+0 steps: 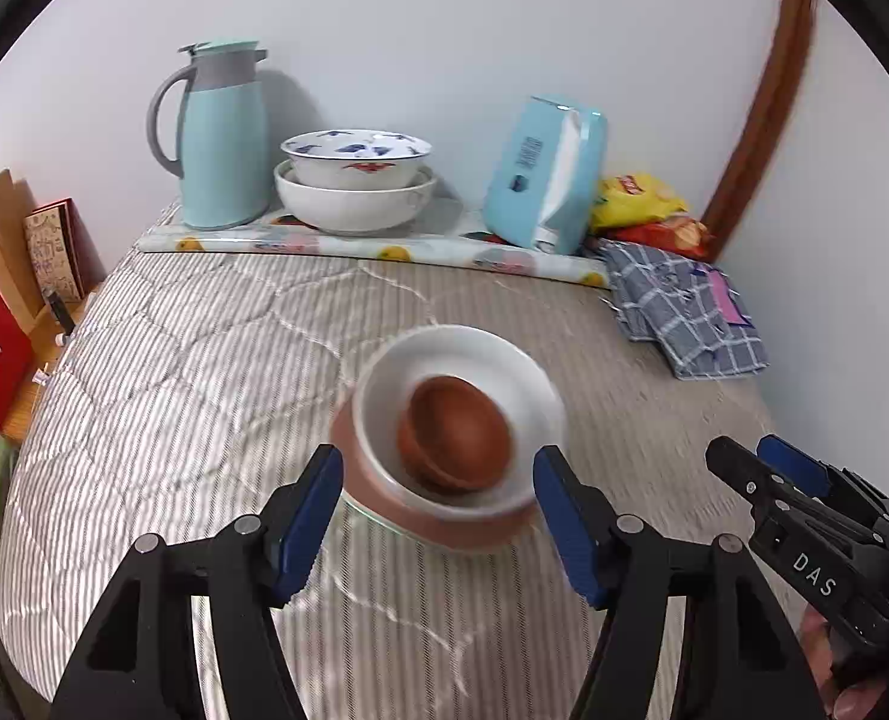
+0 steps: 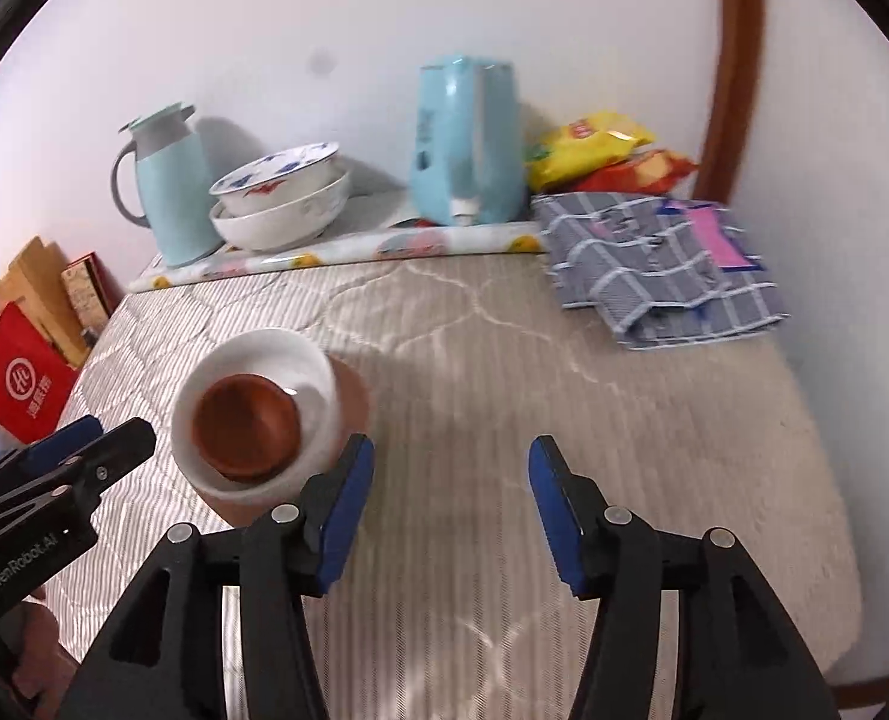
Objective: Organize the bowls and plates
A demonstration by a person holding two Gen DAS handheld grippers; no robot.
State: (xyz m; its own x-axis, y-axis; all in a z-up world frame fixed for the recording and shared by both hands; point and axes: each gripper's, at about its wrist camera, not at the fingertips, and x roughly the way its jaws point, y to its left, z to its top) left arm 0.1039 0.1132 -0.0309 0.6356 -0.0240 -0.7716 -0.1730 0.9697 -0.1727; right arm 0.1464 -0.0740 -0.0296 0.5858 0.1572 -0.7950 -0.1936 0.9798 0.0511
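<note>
My left claw (image 1: 438,516) gapes wide, empty, the bowl stack (image 1: 456,420) dead ahead between its fingers; my right claw (image 2: 450,504), open and empty too, has it off left.

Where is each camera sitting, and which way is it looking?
Left wrist: sits on the left gripper, looking forward over its open fingers at the stacked bowls on the striped mat; the right gripper shows at right.
Right wrist: sits on the right gripper, looking at bare mat between open fingers; the stack is at left, with the left gripper.
Both share: the stack, teal jug, far bowls, tissue pack, checked cloth.
</note>
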